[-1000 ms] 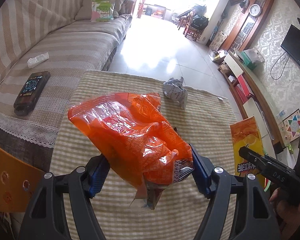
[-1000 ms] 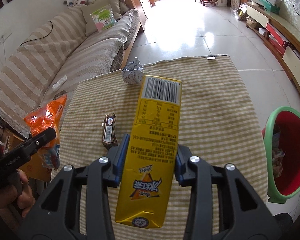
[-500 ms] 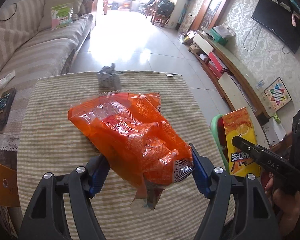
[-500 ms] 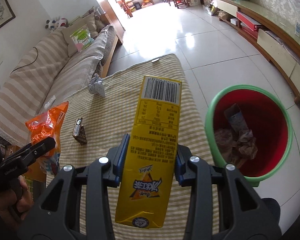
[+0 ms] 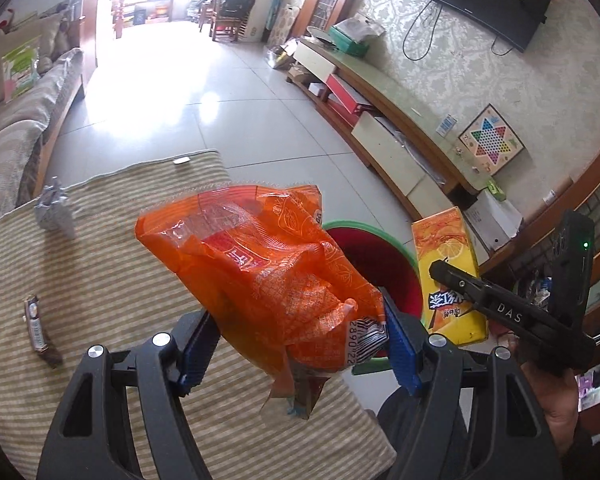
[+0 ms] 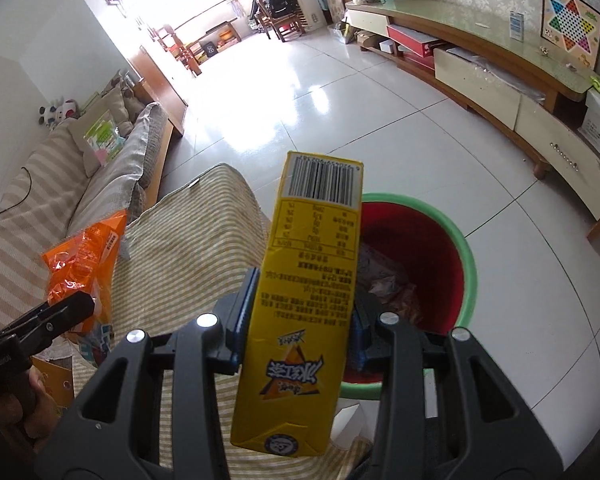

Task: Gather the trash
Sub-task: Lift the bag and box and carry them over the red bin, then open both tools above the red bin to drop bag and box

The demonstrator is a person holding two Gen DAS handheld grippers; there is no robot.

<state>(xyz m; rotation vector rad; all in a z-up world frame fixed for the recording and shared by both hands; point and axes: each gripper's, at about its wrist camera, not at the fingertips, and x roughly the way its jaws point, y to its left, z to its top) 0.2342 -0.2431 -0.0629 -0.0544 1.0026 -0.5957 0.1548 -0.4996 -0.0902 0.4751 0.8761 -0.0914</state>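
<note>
My left gripper [image 5: 296, 348] is shut on a crumpled orange snack bag [image 5: 260, 276], held above the striped table's right edge. My right gripper [image 6: 296, 320] is shut on a yellow drink carton [image 6: 308, 288], held upright in front of the red bin with a green rim [image 6: 456, 240]. The bin [image 5: 364, 228] holds some trash and stands on the floor beside the table. The carton [image 5: 448, 276] also shows in the left wrist view, and the bag [image 6: 84, 256] in the right wrist view. A crumpled silver wrapper [image 5: 54, 212] and a small brown wrapper [image 5: 38, 328] lie on the table.
The table has a beige striped cloth [image 5: 80, 280]. A striped sofa [image 6: 60, 184] stands to the left. A long low TV cabinet [image 6: 500, 64] runs along the right wall. Tiled floor [image 6: 340, 112] lies beyond the bin.
Both grippers have swung to the right with their loads. The bin has come closer and now lies just past the carton and behind the orange bag.
</note>
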